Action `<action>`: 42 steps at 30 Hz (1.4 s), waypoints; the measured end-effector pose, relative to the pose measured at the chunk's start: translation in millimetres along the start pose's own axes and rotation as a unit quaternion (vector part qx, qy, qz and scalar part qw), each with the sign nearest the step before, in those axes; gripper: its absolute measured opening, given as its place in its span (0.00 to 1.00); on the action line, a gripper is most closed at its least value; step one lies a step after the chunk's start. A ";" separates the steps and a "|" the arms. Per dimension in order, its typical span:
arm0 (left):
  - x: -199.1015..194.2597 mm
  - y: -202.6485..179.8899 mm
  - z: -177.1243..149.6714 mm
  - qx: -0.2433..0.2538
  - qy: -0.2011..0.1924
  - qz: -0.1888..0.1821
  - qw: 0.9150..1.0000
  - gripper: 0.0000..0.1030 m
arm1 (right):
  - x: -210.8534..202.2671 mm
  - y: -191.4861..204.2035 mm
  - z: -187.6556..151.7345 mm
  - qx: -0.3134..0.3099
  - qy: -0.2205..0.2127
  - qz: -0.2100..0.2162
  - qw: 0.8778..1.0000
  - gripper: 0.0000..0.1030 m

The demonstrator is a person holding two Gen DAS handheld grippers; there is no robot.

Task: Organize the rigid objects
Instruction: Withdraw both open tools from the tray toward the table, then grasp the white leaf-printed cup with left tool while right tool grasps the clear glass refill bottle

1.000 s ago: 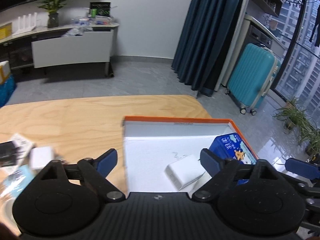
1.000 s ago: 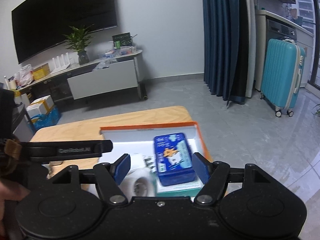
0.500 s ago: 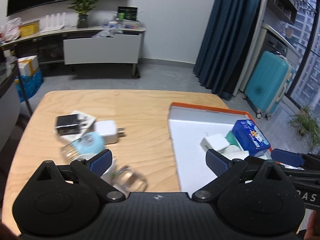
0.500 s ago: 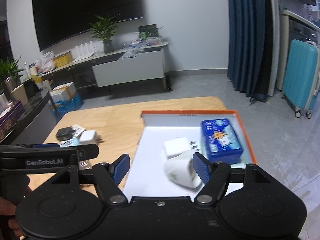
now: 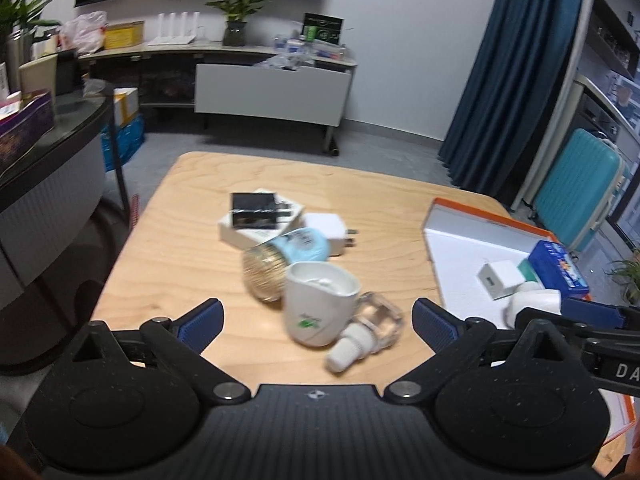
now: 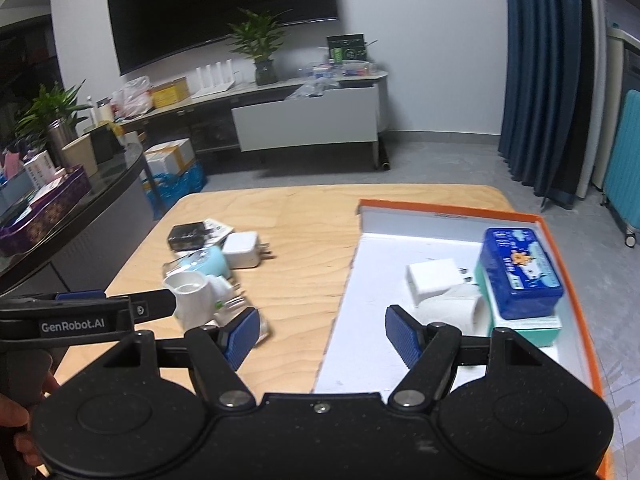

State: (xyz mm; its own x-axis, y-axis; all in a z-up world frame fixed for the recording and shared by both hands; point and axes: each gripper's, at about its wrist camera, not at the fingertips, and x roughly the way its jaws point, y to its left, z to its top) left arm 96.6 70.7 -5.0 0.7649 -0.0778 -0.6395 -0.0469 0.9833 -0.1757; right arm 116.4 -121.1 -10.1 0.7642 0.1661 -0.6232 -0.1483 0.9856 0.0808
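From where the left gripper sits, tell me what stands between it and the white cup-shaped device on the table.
Nothing visible does. The left gripper is open, and the white cup-shaped device lies straight ahead between its fingers. A clear bottle with a white neck touches its right side, and a light blue bulb-shaped device lies just behind it.

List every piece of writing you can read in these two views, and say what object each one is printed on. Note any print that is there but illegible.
"GenRobot.AI": on the side of the left gripper, seen from the right wrist.
"DA": cut off at the frame edge, on the right gripper, seen from the left wrist.
Blue tin: printed lid, too blurred to read.
White cup: green logo, unreadable.
Black-and-green box on the sideboard: too small to read.
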 end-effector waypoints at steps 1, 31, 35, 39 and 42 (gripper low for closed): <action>-0.1 2.7 -0.7 -0.003 0.001 0.002 1.000 1.00 | 1.0 2.4 -0.2 -0.003 0.002 0.003 1.000 0.80; 9.5 59.4 -5.1 -0.063 0.009 0.034 0.997 1.00 | 70.0 57.9 -13.7 -0.070 0.076 0.064 0.993 0.85; 11.1 66.7 -5.1 -0.068 0.011 0.036 0.997 1.00 | 86.5 68.2 -11.1 -0.099 0.075 0.069 0.990 0.90; 13.1 73.0 -4.6 -0.076 0.012 0.036 0.996 1.00 | 106.1 72.4 -5.7 -0.122 0.100 0.073 0.985 0.91; 16.3 73.0 -4.6 -0.077 0.013 0.032 0.996 1.00 | 116.7 75.2 -0.1 -0.131 0.117 0.064 0.982 0.96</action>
State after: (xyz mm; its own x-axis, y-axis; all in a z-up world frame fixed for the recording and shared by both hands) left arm 102.7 140.4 -31.7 0.7398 -0.0228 -0.6724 -0.1940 0.9497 -0.2458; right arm 194.4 -27.6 -76.9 0.5685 0.2457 -0.7851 -0.4132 0.9105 -0.0142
